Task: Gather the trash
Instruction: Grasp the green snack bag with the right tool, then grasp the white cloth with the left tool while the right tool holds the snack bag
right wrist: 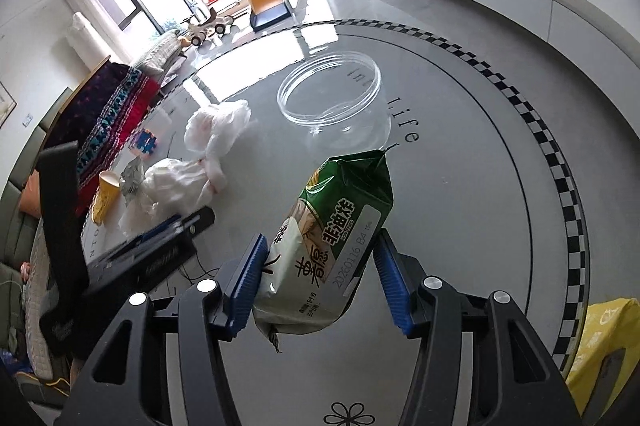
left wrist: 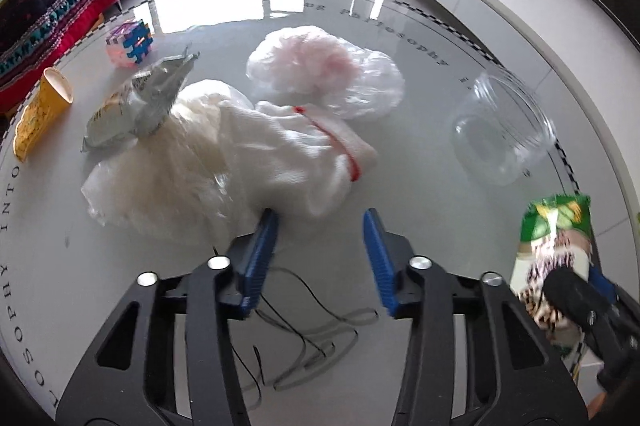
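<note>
The right gripper holds a green chip bag; the left gripper stands wide, white glove at its 12 o'clock.

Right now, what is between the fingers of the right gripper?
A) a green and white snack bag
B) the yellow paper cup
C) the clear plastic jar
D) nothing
A: in the right wrist view the right gripper has its blue fingers pressed on both sides of the green and white snack bag, while the clear plastic jar and the yellow paper cup stand apart on the table.
</note>
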The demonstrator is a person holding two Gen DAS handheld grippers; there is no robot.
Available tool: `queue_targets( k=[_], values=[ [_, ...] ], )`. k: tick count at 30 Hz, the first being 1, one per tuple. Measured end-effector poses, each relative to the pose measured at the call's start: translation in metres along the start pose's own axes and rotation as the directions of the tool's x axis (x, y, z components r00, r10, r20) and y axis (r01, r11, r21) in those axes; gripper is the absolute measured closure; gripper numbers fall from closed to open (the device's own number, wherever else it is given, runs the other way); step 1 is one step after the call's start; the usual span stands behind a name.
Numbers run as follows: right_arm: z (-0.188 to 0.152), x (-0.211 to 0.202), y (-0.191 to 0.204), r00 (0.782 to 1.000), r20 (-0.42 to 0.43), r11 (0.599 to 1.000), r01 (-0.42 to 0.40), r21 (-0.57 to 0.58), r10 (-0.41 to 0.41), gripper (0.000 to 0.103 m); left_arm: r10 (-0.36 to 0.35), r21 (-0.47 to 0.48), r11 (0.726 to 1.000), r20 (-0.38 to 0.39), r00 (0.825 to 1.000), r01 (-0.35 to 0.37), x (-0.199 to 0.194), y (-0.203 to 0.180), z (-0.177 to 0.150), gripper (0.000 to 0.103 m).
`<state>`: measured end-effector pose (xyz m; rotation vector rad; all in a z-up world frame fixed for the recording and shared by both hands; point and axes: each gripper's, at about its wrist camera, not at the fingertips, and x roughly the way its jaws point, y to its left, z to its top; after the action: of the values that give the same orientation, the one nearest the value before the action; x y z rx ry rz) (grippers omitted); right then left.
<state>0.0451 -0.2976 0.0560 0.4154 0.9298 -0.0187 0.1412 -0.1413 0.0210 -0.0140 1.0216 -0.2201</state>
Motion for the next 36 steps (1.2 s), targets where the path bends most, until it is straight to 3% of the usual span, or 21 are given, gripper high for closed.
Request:
queue_targets(
  k=[2,4,8,21,36],
  values=[
    [-0.002,0.000,0.001,1.000,-0.001,1.000,0.000,-0.007,0.000,0.047,0.007,0.007,1.000,0.006,1.000,-0.007,0.002,0.002,0.003,0.082],
    [-0.003,-0.001,0.001,1.000,-0.002,1.000,-0.003,-0.008,0.003,0.047,0.007,0.014,1.000,0.011,1.000,-0.007,0.003,0.004,0.005,0.090],
    [-0.004,-0.003,0.004,1.000,0.001,1.000,0.000,-0.007,0.000,0.047,-0.011,0.009,1.000,0.017,1.000,0.011,-0.001,0.011,0.002,0.097],
    [-0.015,-0.034,0.025,0.999,0.035,0.999,-0.006,-0.037,0.008,0.047,-0.020,0.070,0.997,0.051,0.999,0.016,-0.057,0.014,-0.047,0.098],
    [-0.071,-0.090,0.118,0.993,0.054,0.977,-0.091,-0.191,0.103,0.047,0.022,-0.026,0.999,0.164,0.986,-0.018,-0.158,0.091,-0.115,0.098]
  ],
)
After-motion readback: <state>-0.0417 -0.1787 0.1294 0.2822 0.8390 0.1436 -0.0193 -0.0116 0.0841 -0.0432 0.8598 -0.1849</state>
